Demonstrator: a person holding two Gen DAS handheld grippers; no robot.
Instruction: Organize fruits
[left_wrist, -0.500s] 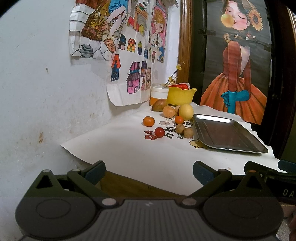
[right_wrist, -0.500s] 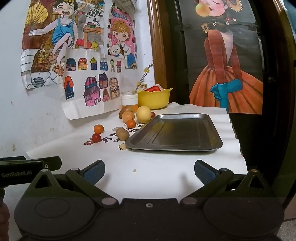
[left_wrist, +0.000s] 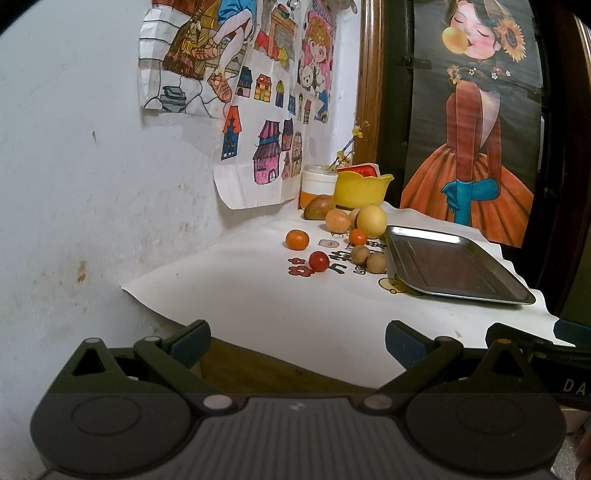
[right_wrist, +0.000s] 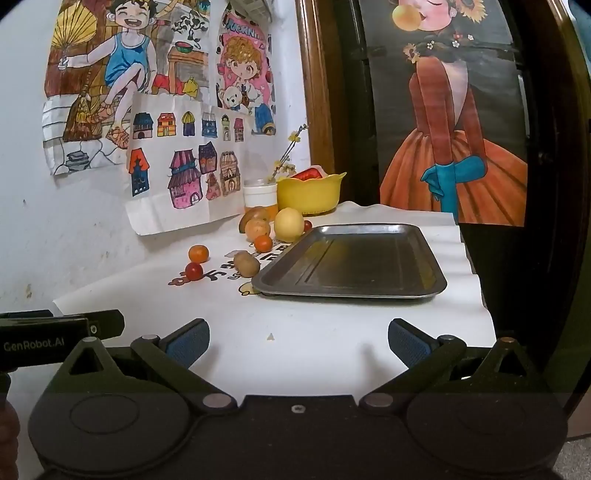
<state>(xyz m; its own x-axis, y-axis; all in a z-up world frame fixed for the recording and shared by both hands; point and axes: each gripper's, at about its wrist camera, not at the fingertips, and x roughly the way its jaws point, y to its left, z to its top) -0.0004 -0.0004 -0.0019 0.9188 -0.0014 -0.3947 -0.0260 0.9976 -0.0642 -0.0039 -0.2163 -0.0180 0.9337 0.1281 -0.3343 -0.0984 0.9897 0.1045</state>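
One metal tray (left_wrist: 458, 266) sits at three o'clock of the fruit. Two small oranges (left_wrist: 297, 239) lie at nine and twelve o'clock of the pair of brown round fruits (left_wrist: 360, 254). One red tomato (left_wrist: 318, 261) shows in front; the right wrist view shows a second small red one (right_wrist: 307, 225) behind the yellow fruit. One large yellow fruit (left_wrist: 371, 220), one speckled peach-coloured fruit (left_wrist: 337, 220) and one brownish mango (left_wrist: 319, 206) lie at twelve o'clock. One yellow bowl (left_wrist: 360, 190), one white jar (left_wrist: 318, 181).
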